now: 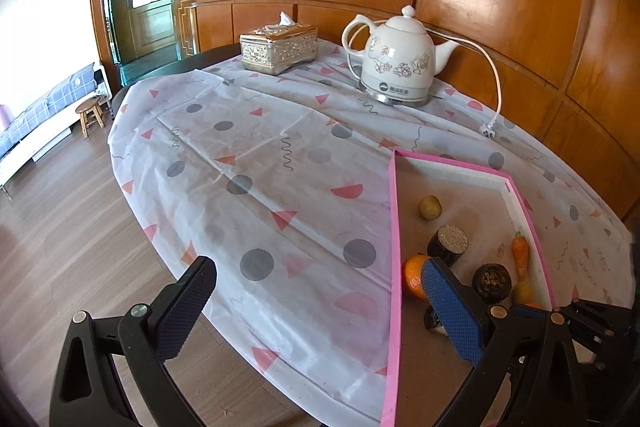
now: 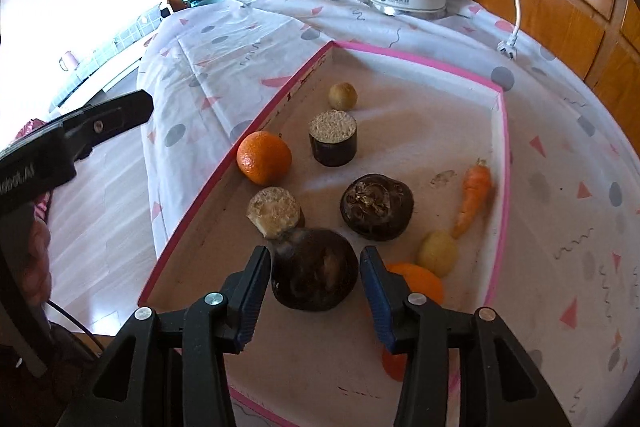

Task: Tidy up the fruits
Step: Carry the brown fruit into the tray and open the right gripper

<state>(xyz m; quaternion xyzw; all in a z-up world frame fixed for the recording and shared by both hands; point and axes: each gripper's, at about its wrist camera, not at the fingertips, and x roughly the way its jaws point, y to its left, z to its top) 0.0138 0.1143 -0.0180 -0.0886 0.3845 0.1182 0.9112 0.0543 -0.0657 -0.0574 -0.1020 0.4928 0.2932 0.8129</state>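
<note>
A pink-rimmed tray [image 2: 505, 131] [image 1: 396, 211] lies on the table with several fruits in it. My right gripper [image 2: 316, 269] is open, its fingers on either side of a dark round fruit [image 2: 314, 277] at the tray's near end. Around it lie a cut dark piece [image 2: 276, 213], another dark fruit [image 2: 376, 207], an orange [image 2: 264, 157], a dark cylinder [image 2: 333, 139], a small carrot [image 2: 474, 195], a yellow fruit [image 2: 438, 253] and a second orange [image 2: 420, 281]. My left gripper [image 1: 320, 287] is open and empty over the tablecloth, left of the tray. It also shows in the right wrist view [image 2: 108, 115].
A white electric kettle [image 1: 396, 57] with a loose cord and plug [image 1: 489, 131] stands at the back. A gold tissue box [image 1: 278, 47] is left of it. The table edge drops to a wooden floor [image 1: 60, 227] on the left. Wood panelling is behind.
</note>
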